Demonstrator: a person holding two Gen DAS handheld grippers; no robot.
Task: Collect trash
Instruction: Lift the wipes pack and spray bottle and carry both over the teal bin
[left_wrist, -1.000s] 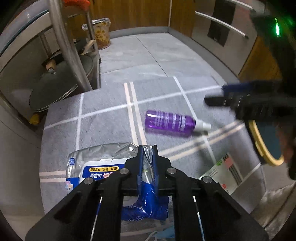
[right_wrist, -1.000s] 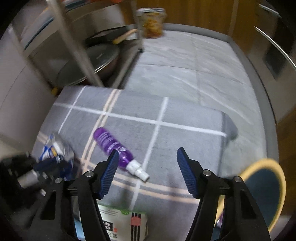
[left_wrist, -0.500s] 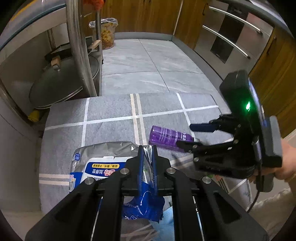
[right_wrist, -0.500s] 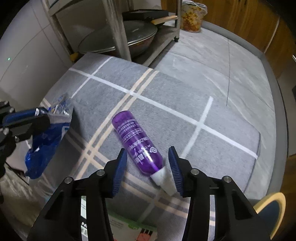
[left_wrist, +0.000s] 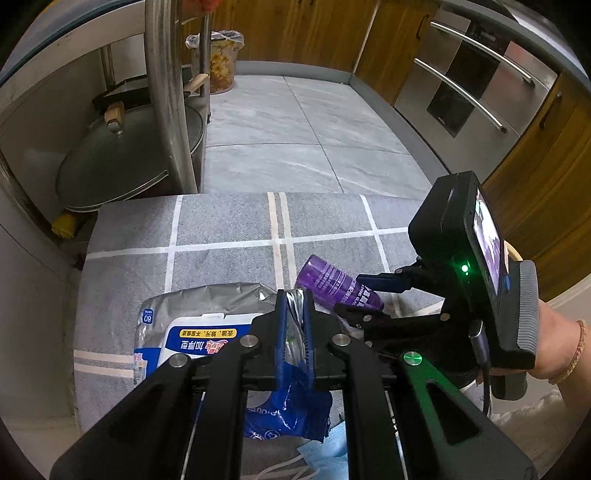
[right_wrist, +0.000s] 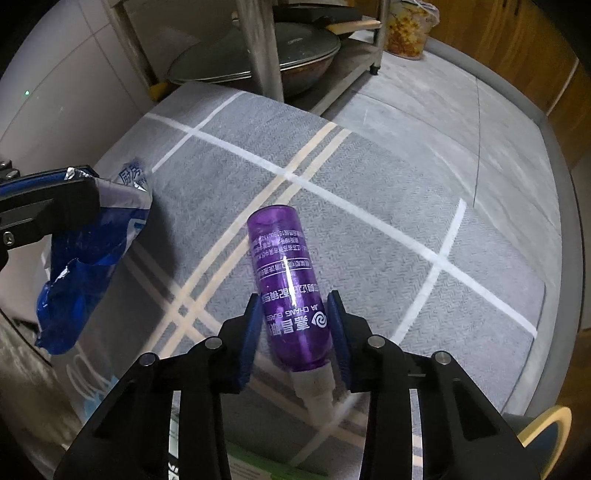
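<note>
The right gripper (right_wrist: 293, 325) has its jaws closing around the purple bottle (right_wrist: 286, 280), which lies on the grey mat (right_wrist: 369, 221). The blue pads (right_wrist: 249, 332) stand either side of the bottle's lower body, near its white cap end; whether they already press on it or a thin gap remains I cannot tell for sure, though the right pad looks to be at its side. The bottle's flat base points away from the jaws, and the cap lies back between the fingers, toward the camera.

The left gripper (left_wrist: 293, 314) is clenched on the silver top edge of a blue-and-white wrapper (left_wrist: 207, 336), the foil pinched between its pads. The rest of the wrapper hangs below and to the left of the jaws, over the mat. In the left wrist view the right gripper (left_wrist: 354, 295) sits just right of these jaws, with the bottle (left_wrist: 332, 282) between its fingers and a hand (left_wrist: 554, 343) behind it.

Far ahead of both jaws, beyond the mat, a lined bin (left_wrist: 219, 55) stands on the tiled floor beside a metal rack (left_wrist: 166, 92) that holds a wok lid (left_wrist: 122, 155).
</note>
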